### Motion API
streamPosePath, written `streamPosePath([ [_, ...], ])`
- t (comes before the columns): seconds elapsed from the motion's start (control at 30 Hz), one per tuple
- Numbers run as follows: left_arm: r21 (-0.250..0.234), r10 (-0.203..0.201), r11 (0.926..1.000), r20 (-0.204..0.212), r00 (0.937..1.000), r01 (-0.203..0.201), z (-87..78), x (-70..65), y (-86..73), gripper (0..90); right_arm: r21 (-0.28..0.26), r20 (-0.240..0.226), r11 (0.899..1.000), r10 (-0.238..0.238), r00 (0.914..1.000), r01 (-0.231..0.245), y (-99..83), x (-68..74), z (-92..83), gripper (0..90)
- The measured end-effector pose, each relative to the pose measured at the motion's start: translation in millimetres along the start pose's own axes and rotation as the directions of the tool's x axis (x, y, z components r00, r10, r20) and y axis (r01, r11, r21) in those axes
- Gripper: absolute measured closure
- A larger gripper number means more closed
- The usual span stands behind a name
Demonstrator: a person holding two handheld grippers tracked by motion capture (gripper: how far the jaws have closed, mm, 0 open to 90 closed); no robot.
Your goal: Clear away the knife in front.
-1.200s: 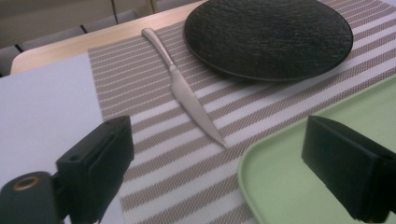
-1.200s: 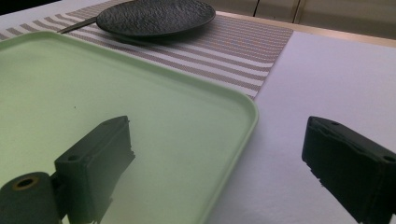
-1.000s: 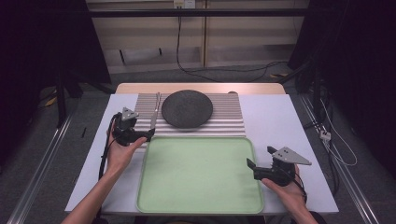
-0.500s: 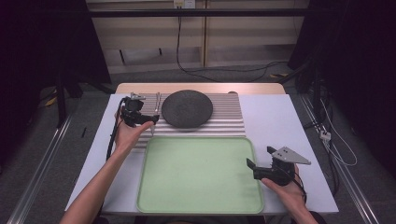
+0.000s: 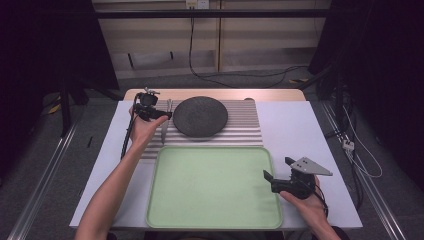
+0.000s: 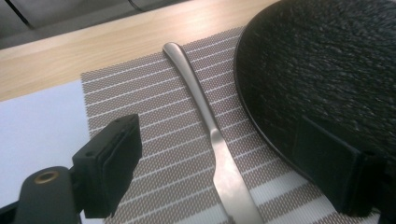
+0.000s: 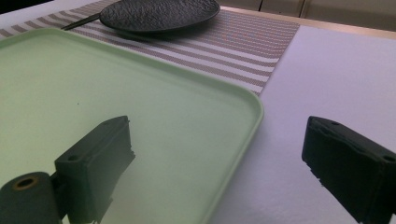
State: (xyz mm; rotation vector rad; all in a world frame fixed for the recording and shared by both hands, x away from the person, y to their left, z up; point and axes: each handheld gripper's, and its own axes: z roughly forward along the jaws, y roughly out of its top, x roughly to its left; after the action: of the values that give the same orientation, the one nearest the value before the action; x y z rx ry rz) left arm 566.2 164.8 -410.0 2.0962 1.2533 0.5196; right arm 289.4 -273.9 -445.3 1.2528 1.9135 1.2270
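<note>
On the striped placemat [image 5: 240,127] lie a black plate [image 5: 200,116] and a knife [image 6: 219,154] — both bare. Left gripper [image 5: 162,115] straddles the knife, jaws just closing, not yet pressing; right gripper [image 5: 266,176] gapes beside the green tray [image 5: 215,185].

knife [image 5: 165,124] lay on placemat [image 5: 240,131], just left of plate [image 5: 200,116] | plate on placemat | tray [image 5: 215,186] in front of placemat | left gripper [image 5: 161,115] over knife | right gripper [image 5: 266,174] at tray's right edge

The left claw [image 5: 159,115] hovers over the knife [image 5: 165,121] on the striped mat [image 5: 245,125], beside the black plate [image 5: 200,116]; the right claw [image 5: 272,181] rests at the green tray's [image 5: 210,185] right edge
</note>
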Motion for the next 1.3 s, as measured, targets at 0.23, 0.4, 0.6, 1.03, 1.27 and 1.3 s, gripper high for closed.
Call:
streamPosePath([
  [0.23, -0.017, 0.009, 0.9998, -0.032, 0.9995, -0.01, 10.4, -4.0, 14.9, 26.1, 0.001, -0.001, 1.0, 0.0, 1.0, 0.0, -0.3, -0.3, -0.5, 8.9],
  [0.4, -0.004, -0.042, 0.9991, -0.043, 0.9982, 0.042, 24.2, 3.4, 16.4, 30.6, 0.0, 0.0, 1.0, -0.001, 1.0, 0.001, -0.7, -0.7, -1.6, 8.9],
  [0.6, 0.042, -0.093, 0.9946, -0.044, 0.9947, 0.095, 41.1, 15.1, 9.2, 43.1, 0.003, -0.003, 1.0, 0.008, 1.0, -0.008, -0.5, -1.8, -1.0, 8.9],
  [1.03, 0.118, -0.078, 0.99, -0.007, 0.9969, 0.078, 64.0, 10.3, 14.5, 61.9, 0.004, -0.006, 1.0, 0.008, 0.9999, -0.008, -0.9, -1.2, -1.3, 8.9],
  [1.27, 0.144, -0.113, 0.9834, 0.008, 0.9936, 0.111, 65.2, 12.2, 16.3, 75.4, 0.009, -0.01, 1.0, 0.006, 0.9999, -0.006, -0.9, -1.7, 0.2, 8.9],
  [1.3, 0.144, -0.113, 0.9834, 0.008, 0.9936, 0.111, 65.2, 12.2, 16.3, 75.5, 0.009, -0.01, 1.0, 0.006, 0.9999, -0.006, -0.9, -1.7, 0.2, 8.9],
])
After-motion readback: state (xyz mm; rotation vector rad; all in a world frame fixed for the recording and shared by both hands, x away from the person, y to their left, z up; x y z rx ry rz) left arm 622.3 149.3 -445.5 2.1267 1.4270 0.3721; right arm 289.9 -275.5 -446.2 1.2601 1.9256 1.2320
